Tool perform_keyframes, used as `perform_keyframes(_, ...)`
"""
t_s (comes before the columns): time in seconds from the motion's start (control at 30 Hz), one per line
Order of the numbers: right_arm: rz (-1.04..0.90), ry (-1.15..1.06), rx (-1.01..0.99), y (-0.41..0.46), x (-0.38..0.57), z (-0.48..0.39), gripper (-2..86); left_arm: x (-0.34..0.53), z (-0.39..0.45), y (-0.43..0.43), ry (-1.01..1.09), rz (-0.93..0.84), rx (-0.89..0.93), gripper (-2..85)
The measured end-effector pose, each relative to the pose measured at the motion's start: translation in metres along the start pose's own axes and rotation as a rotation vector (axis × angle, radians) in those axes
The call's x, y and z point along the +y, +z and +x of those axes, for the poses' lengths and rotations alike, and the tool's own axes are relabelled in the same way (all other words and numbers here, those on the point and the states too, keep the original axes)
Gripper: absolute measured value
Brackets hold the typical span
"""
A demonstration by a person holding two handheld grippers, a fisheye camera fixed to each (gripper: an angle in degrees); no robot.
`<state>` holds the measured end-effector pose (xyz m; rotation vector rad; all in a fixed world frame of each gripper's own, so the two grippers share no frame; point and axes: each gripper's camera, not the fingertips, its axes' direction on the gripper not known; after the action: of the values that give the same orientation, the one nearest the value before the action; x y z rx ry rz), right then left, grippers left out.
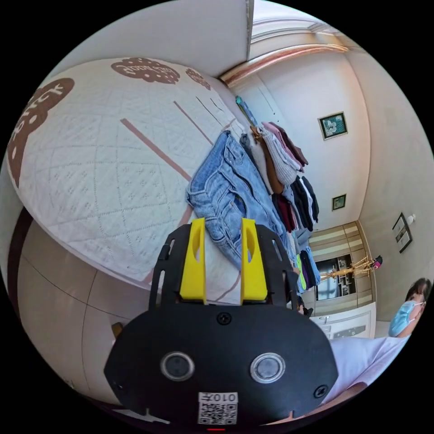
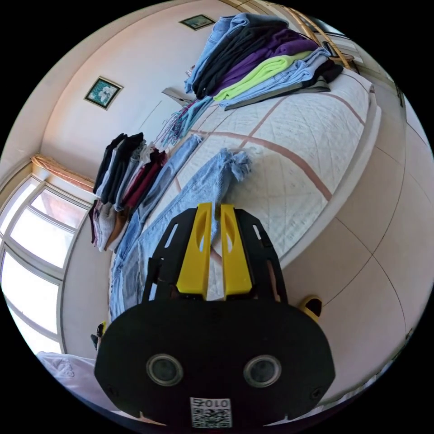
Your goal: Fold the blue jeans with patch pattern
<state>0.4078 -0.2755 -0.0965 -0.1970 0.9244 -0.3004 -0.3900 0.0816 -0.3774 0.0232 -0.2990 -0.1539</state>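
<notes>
Two grippers: left gripper [image 1: 222,221] spread; right gripper [image 2: 216,207] nearly pressed together, nothing pinched.
Jeans [image 1: 228,190]: laid flat on bed [image 1: 99,153], judged ready for folding.

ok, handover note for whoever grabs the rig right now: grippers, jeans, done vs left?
Left gripper: open, holding nothing, jaws spread just over the waist end of the blue jeans.
Right gripper: jaws nearly closed with a thin gap, nothing visibly pinched; it sits near the frayed hem of the nearer leg.
Jeans: laid out full length on the quilted bed, legs side by side, between two piles of folded clothes.
Done: jeans spread flat.
Left: every fold; none looks started yet. Probably grip waist and hem first.
</notes>
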Motion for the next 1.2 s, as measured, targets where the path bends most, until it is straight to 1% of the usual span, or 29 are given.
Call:
perform_keyframes(0.07,-0.002,-0.005,-0.016,-0.002,-0.002,0.006,5.4,0.004,-0.012,0.002,-0.031,0.035,0.037,11.1)
perform_keyframes(0.13,-0.005,-0.002,0.009,-0.005,-0.004,0.011,5.5,0.005,-0.016,0.001,-0.038,0.042,0.044,10.7)
perform_keyframes(0.23,-0.014,0.003,0.016,-0.006,-0.006,0.021,5.8,0.001,-0.017,0.000,-0.036,-0.011,-0.022,10.6)
perform_keyframes(0.27,-0.057,0.019,0.068,-0.002,-0.007,0.025,5.9,0.001,-0.020,0.001,-0.050,-0.045,-0.039,10.6)
perform_keyframes(0.3,-0.054,0.006,0.081,-0.002,-0.006,0.027,5.8,0.002,-0.021,0.001,-0.058,-0.064,-0.050,10.6)
perform_keyframes(0.53,-0.025,0.049,-0.011,-0.014,-0.003,0.052,5.2,0.007,-0.011,-0.007,-0.009,0.033,0.029,10.6)
perform_keyframes(0.6,-0.016,0.035,-0.023,-0.021,-0.004,0.054,4.8,0.009,-0.004,-0.013,0.039,0.078,0.099,9.9)
perform_keyframes(0.67,0.000,0.008,-0.014,-0.028,-0.005,0.052,4.6,0.009,0.012,-0.023,0.173,0.139,0.295,8.7)
perform_keyframes(0.7,-0.003,-0.006,-0.001,-0.030,-0.006,0.052,4.5,0.007,0.014,-0.022,0.175,0.112,0.276,8.9)
perform_keyframes(0.73,-0.009,-0.009,0.005,-0.030,-0.006,0.053,4.4,0.001,0.012,-0.018,0.128,0.039,0.144,9.3)
perform_keyframes(0.77,-0.021,-0.010,0.011,-0.029,-0.007,0.055,4.4,-0.002,0.003,-0.017,0.079,0.013,0.083,9.5)
perform_keyframes(0.83,-0.029,-0.003,0.003,-0.028,-0.006,0.059,4.4,-0.002,-0.012,-0.019,0.030,0.024,0.113,9.7)
perform_keyframes(0.93,-0.017,-0.004,0.000,-0.031,-0.004,0.062,4.4,-0.002,-0.016,-0.018,0.040,0.030,0.173,10.3)
perform_keyframes(1.0,-0.033,-0.005,0.012,-0.031,-0.004,0.065,4.4,-0.004,-0.009,-0.020,0.045,0.014,0.159,10.7)
perform_keyframes(1.07,-0.030,-0.004,0.006,-0.033,-0.004,0.067,4.5,-0.010,-0.003,-0.021,0.075,-0.035,0.068,11.0)
perform_keyframes(1.1,-0.031,-0.005,0.006,-0.033,-0.004,0.068,4.5,-0.011,-0.006,-0.020,0.069,-0.047,0.054,11.1)
perform_keyframes(1.2,-0.045,-0.005,0.014,-0.030,-0.006,0.069,4.4,-0.017,-0.028,-0.013,0.011,-0.026,0.091,10.5)
